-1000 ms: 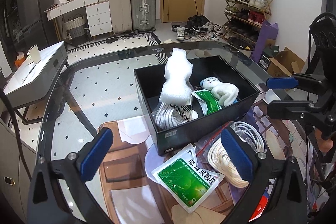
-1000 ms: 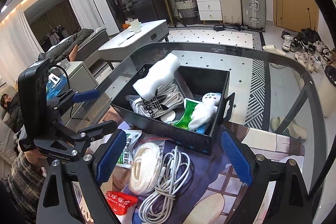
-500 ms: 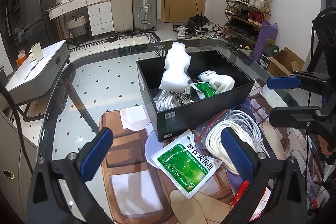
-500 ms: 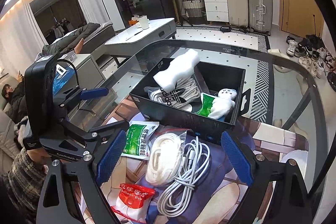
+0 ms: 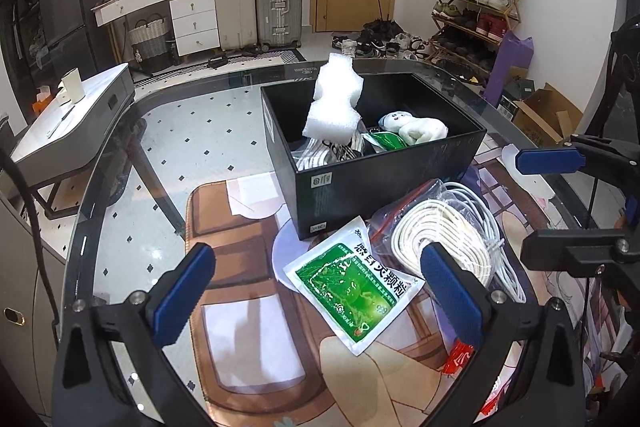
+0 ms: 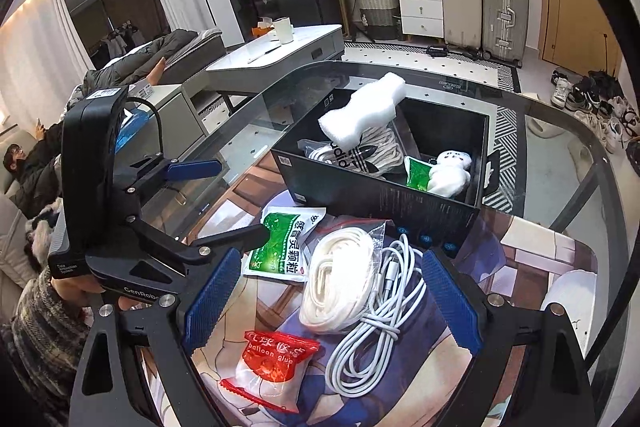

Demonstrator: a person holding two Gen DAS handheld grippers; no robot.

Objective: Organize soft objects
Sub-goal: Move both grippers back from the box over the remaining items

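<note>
- Done so far, judging by what lies in the black box (image 5: 384, 163): white foam block (image 5: 334, 103) sticking up out of it, striped bag (image 6: 368, 151), a green packet (image 6: 418, 173) and a white plush toy (image 5: 416, 127).
- Left on the glass table (image 5: 160, 155), just in front of the box: green sachet (image 5: 352, 279), bagged white rope (image 6: 340, 279), white cable (image 6: 380, 311), red balloon-glue pack (image 6: 276, 363).
- Left gripper (image 5: 316, 291): jaws spread wide, nothing held, above the sachet.
- Right gripper (image 6: 332, 295): jaws wide apart, empty, above rope and cable.
- Versus earlier frames: both grippers have pulled back from the box; it looks farther off and more of the loose items show. Nothing on the table appears to have moved.
</note>
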